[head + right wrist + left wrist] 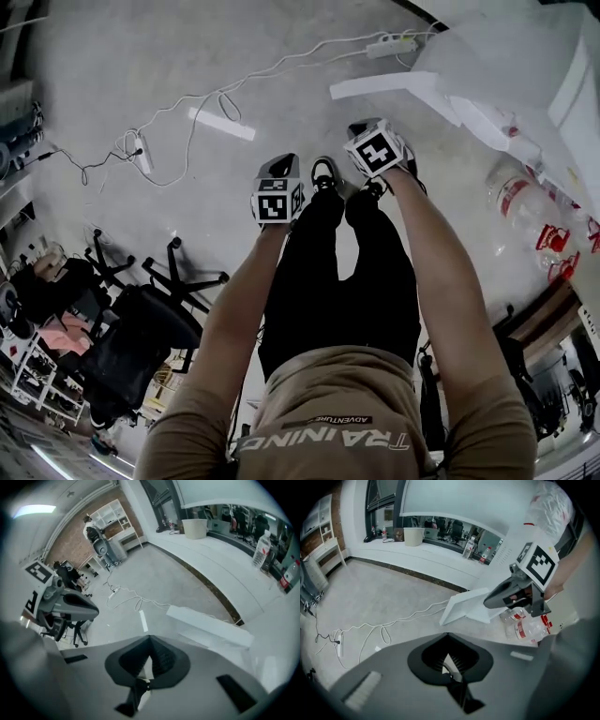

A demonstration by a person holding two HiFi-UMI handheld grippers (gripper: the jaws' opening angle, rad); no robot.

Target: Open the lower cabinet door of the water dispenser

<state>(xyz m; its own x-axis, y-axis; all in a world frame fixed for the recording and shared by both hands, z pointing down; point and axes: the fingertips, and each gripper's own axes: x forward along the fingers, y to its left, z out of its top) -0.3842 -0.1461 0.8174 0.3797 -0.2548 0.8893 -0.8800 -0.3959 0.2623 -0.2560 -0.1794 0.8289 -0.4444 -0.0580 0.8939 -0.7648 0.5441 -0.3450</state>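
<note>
I stand over a grey floor with both grippers pointed steeply down. In the head view my left gripper [277, 187] and right gripper [378, 150] show as marker cubes above the person's shoes. A white unit [525, 84] stands at the right; I cannot make out a cabinet door on it. In the left gripper view, the left gripper [450, 665] has its ribbed pads together with nothing between them. My right gripper [149, 667] is likewise shut and empty. Each gripper shows in the other's view: the right gripper [490, 602] and the left gripper [91, 611].
A white flat panel [394, 86] lies on the floor by the white unit. Plastic water bottles [525, 202] lie at the right. A power strip with white cables [141, 155] and a white strip [220, 124] are on the floor, and black office chairs [141, 328] stand at the lower left.
</note>
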